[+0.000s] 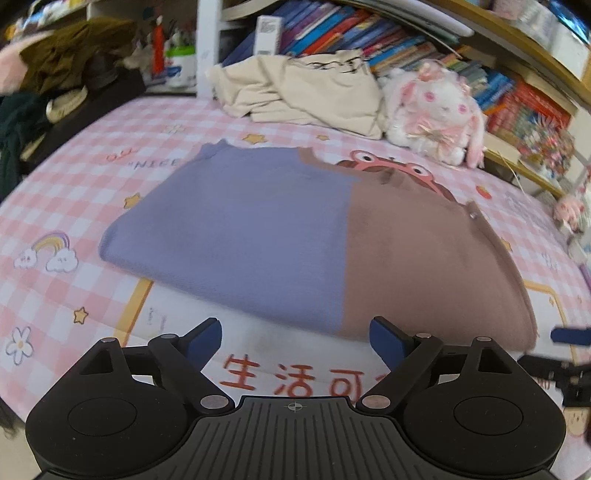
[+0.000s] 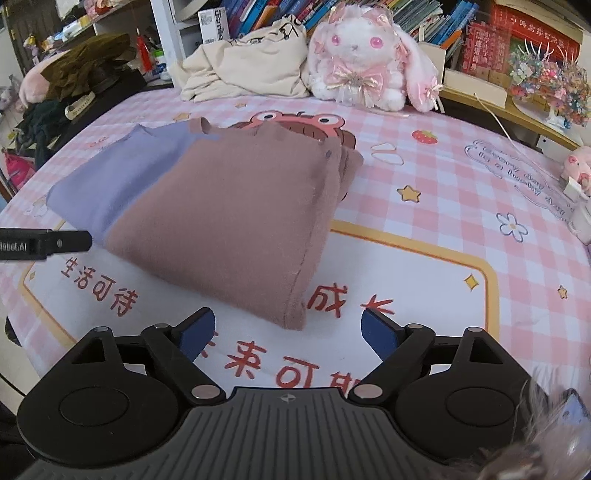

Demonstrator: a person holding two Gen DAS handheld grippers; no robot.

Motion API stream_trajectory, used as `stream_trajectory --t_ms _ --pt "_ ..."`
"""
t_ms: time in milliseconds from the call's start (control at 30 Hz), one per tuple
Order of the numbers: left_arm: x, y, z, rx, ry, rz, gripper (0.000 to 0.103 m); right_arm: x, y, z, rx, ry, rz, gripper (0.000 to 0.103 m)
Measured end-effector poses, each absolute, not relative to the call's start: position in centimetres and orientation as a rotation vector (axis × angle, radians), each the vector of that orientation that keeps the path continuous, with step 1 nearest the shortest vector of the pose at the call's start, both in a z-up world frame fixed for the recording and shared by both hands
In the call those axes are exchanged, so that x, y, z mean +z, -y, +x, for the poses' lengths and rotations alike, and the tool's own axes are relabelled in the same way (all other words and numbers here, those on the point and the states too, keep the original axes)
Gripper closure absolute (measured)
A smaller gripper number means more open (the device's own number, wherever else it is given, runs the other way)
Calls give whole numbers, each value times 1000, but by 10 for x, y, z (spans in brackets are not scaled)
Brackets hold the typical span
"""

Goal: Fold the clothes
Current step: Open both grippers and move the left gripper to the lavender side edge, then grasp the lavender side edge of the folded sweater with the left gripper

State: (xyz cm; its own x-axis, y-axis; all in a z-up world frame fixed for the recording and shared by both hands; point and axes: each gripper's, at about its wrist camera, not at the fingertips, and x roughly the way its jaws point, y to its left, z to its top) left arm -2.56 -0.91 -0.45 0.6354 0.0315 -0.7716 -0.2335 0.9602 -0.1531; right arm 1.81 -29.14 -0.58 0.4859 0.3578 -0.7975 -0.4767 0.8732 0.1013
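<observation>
A folded sweater (image 2: 221, 206) lies just beyond both empty, wide-open grippers, left gripper (image 1: 295, 339) and right gripper (image 2: 288, 332), its near right corner closest to the right one.

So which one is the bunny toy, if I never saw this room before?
Find the pink checked bed sheet and look to its far edge, below the bookshelf. The bunny toy sits there, right of the crumpled cream clothes. It is the only fluffy white thing, with pink eyes, floppy pink ears and a pink bow.
</observation>
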Motion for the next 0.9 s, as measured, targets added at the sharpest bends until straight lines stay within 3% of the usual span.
stream_trajectory --t_ms 667,900 --pt "-27 -95 -21 212 -848 -715 14 -1 256 18 406 -929 -113 17" --pt "-52 -147 -43 244 -637 -1199 14 6 254 16 349 -891 -96 18"
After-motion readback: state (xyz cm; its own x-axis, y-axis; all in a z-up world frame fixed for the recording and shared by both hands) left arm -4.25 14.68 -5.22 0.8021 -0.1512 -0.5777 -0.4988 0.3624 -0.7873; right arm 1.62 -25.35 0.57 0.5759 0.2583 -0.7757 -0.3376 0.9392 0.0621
